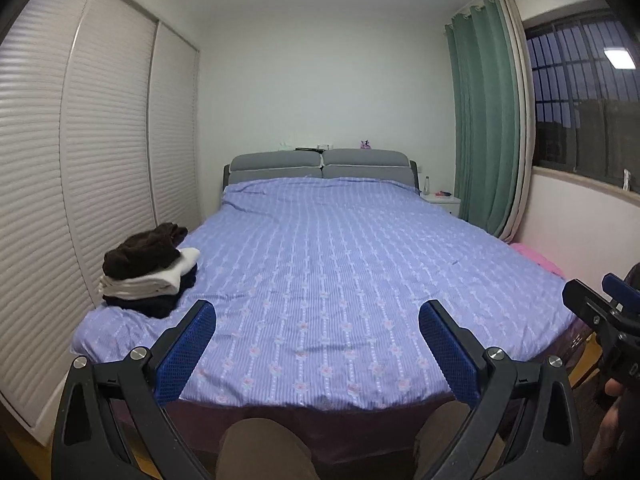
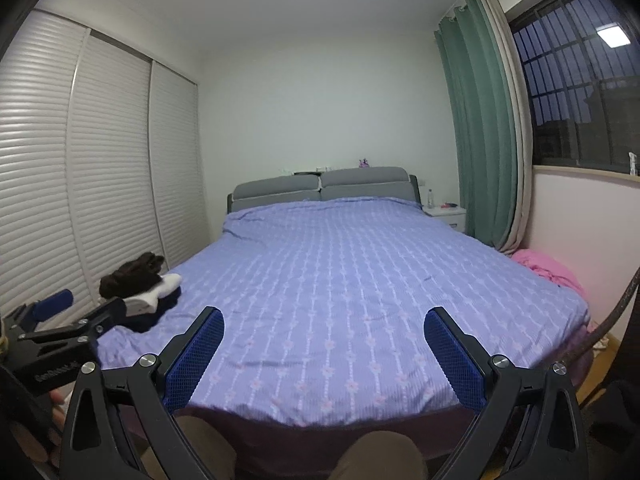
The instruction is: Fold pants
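Lilac bedspread (image 1: 320,264) bears stacked clothes (image 1: 148,276); left gripper (image 1: 316,344) and right gripper (image 2: 324,344) gape, empty.

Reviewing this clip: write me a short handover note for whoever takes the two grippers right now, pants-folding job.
Left gripper: open, empty, held over the foot of the bed.
Right gripper: open, empty, same height beside it.
Clothes: one pile on the bed's near-left corner; a dark brown garment lies crumpled on top, over folded white and dark pieces.
Done: nothing is spread out; whether the lower pieces are finished pants cannot be told.
Left: probably take the brown garment, lay it flat on the open bedspread, fold it.
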### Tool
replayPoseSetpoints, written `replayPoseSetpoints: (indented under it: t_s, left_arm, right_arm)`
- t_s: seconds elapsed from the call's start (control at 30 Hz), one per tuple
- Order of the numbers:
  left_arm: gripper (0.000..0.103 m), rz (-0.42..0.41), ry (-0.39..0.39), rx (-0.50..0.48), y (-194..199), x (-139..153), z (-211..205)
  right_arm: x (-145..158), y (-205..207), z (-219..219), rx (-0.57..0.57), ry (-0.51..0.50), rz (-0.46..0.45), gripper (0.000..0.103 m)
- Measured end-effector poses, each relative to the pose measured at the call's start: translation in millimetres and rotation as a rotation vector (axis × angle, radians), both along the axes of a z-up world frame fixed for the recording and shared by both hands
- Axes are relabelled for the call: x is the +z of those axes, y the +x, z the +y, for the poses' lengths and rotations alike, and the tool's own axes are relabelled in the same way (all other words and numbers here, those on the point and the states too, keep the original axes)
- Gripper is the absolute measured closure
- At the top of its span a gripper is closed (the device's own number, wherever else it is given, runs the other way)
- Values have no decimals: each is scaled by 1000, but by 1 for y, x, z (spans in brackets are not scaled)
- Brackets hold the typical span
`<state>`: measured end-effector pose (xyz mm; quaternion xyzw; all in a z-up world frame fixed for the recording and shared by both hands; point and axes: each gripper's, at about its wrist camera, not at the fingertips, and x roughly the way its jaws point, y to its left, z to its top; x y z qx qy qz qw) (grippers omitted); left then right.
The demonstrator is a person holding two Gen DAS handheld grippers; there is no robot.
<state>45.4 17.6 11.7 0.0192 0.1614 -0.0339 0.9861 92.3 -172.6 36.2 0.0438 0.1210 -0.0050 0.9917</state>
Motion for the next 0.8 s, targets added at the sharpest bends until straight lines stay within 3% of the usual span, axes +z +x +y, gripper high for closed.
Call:
replayPoseSetpoints:
  t_s: [0.8]
  left_arm:
    - [0,31,37,-32,3,-11,-6]
  right_arm:
    - [-12,0,6,5,-11,0,1]
